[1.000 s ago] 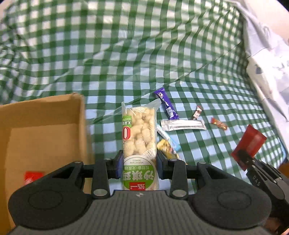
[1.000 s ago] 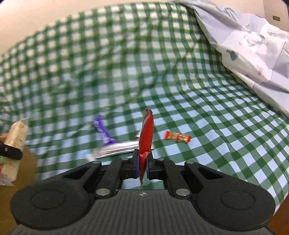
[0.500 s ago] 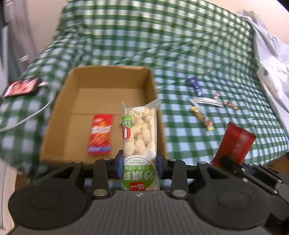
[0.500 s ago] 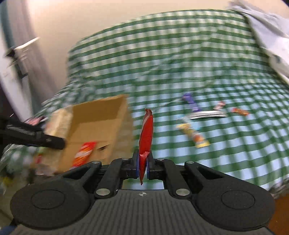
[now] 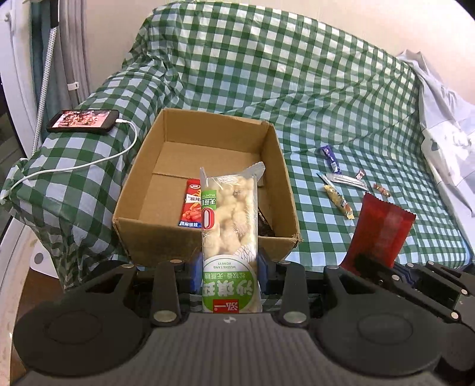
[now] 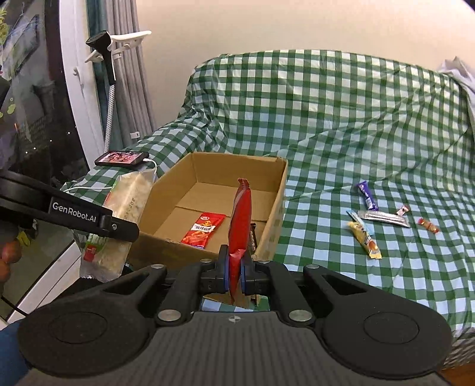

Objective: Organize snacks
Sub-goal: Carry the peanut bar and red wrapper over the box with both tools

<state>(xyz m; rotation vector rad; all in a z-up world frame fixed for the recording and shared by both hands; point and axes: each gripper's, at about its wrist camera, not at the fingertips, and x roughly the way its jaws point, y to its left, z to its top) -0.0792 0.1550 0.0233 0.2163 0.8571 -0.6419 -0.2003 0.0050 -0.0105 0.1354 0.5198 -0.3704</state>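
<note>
Left tool (image 5: 228, 264) clamps a puffed-snack bag (image 5: 228, 219), right tool (image 6: 234, 271) pinches a red packet (image 6: 240, 219), both near the cardboard box (image 5: 204, 240); next, probably lower and release inside

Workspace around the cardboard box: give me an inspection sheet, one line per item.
Surface: green checked cloth covering a sofa.
Job's things: open cardboard box holding a red snack packet and a dark item that is partly hidden; purple bar, silver wrapper, yellow packet and two small candies lie loose on the cloth.
Clutter: white cloth at the right edge.
Grippers: left gripper shut on green-label puffed snack bag; right gripper shut on plain red packet, edge-on.
Cables: white cable plugged into phone.
Surroundings: curtain, wall.
</note>
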